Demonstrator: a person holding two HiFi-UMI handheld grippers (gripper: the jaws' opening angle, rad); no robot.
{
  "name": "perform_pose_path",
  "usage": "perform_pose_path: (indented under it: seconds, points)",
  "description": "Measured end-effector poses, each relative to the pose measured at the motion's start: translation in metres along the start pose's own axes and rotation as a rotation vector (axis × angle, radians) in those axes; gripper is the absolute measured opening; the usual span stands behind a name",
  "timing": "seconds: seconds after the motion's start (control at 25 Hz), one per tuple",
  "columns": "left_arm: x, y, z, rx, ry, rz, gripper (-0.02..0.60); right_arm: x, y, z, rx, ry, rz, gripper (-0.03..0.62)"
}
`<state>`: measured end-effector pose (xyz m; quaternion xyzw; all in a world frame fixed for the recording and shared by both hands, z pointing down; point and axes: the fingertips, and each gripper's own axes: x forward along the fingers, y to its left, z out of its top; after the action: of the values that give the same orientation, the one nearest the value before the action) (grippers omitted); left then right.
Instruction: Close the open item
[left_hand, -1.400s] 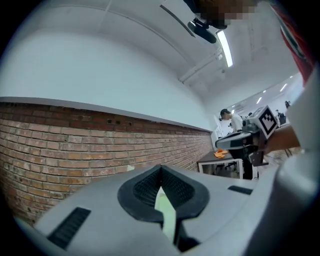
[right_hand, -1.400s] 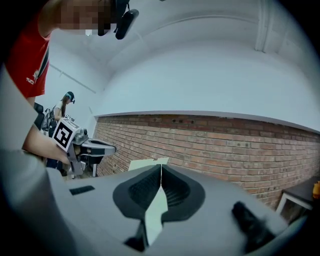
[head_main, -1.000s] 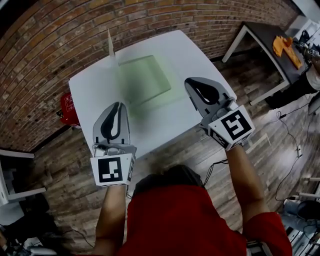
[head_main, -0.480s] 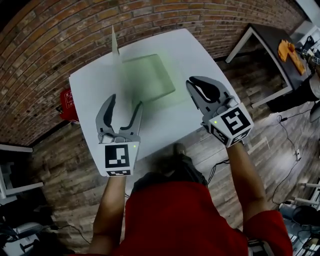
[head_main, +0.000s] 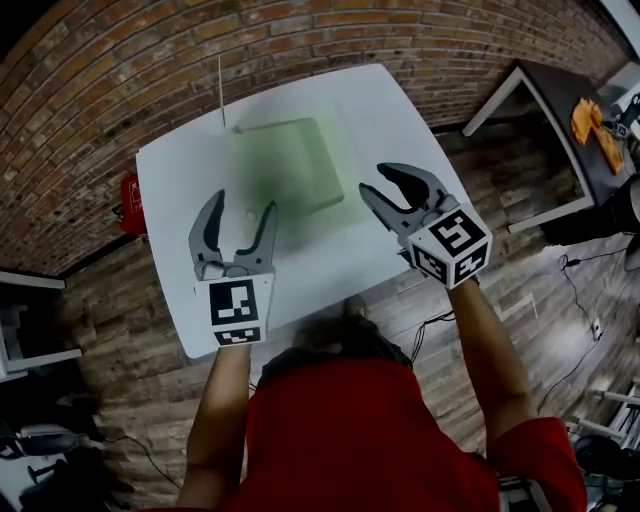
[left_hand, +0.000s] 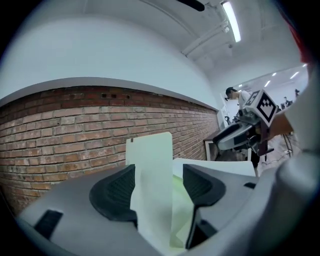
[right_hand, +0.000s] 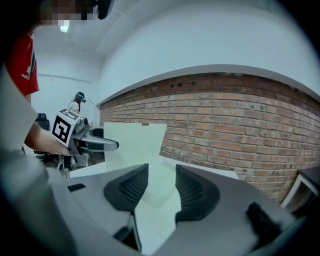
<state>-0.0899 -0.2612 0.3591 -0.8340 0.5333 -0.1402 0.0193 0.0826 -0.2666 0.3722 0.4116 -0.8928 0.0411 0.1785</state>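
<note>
My left gripper (head_main: 240, 215) and right gripper (head_main: 378, 183) have just spread their jaws, both empty. I judge the pale green plastic case (head_main: 290, 165) needs its upright lid (left_hand: 150, 150) folded down.

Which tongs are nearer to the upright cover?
Left. The left tongs are in front of the upright cover; the right tongs are farther right, beside the green base. Both have just been opening, with nothing between them.
</note>
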Motion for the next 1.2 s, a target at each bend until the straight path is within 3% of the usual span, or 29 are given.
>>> perform_pose_path:
  seconds: [0.16, 0.36, 0.48, 0.88, 1.2]
  points:
    - [0.014, 0.002, -0.001, -0.007, 0.032, 0.050, 0.280, 0.013, -0.021, -0.023, 0.037, 0.054, 0.018, 0.185]
    - [0.026, 0.004, 0.001, -0.018, 0.041, 0.117, 0.135, 0.032, -0.042, -0.055, 0.070, 0.139, 0.066, 0.202]
    - [0.034, 0.000, 0.003, -0.022, 0.042, 0.146, 0.092, 0.042, -0.050, -0.072, 0.084, 0.193, 0.101, 0.212]
    - [0.060, -0.031, 0.010, -0.023, 0.066, 0.193, 0.048, 0.071, -0.061, -0.129, 0.193, 0.320, 0.242, 0.221]
    - [0.084, -0.066, 0.009, 0.024, 0.109, 0.175, 0.048, 0.081, -0.060, -0.151, 0.227, 0.357, 0.332, 0.220]
